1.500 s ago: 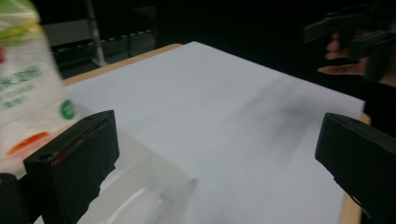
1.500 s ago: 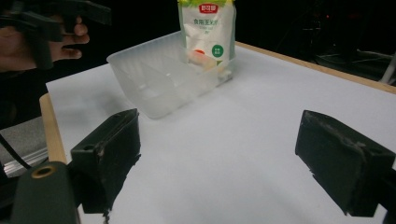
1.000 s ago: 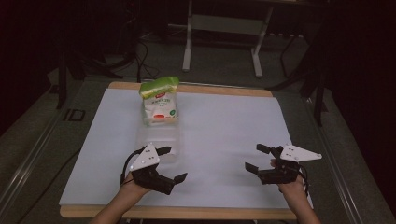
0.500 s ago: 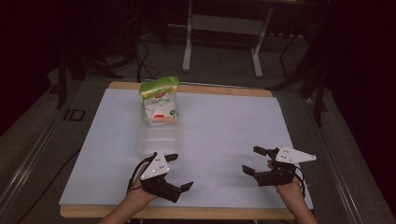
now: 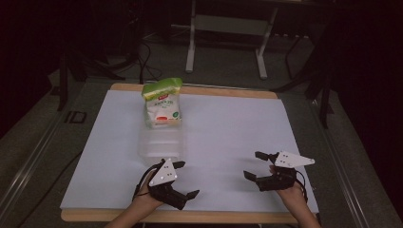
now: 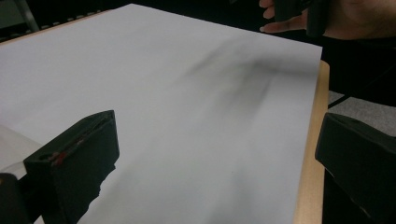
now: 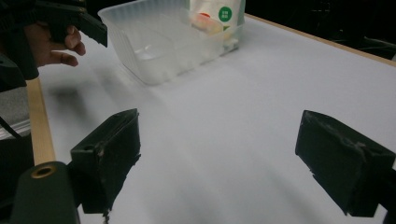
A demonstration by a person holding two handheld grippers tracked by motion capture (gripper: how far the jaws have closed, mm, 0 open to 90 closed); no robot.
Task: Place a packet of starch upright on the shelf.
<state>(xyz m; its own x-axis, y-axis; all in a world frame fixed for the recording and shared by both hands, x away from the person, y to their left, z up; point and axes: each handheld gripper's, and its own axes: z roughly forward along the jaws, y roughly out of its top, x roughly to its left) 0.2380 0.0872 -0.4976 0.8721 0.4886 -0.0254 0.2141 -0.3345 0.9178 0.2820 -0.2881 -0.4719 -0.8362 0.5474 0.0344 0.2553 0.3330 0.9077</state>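
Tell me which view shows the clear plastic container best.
Right gripper view: the clear plastic container sits close, with its rim, walls and inner divider readable. In the high view it is a faint, washed-out outline in front of the green bag.

Table [image 5: 285, 128]: white sheet on top, pale wood edge showing along the near and far sides; floor [image 5: 43, 142] around it grey. Bag [image 5: 162, 102]: green top band, white body, a red label up top, a green round mark and a red-orange picture lower down; container [image 5: 160, 142] in front of it clear and colourless. Left gripper [image 5: 183, 179] and right gripper [image 5: 256, 165]: black jaws, each topped with a light grey three-cornered plate, with a reddish smear on one left jaw pad [image 6: 77, 149].
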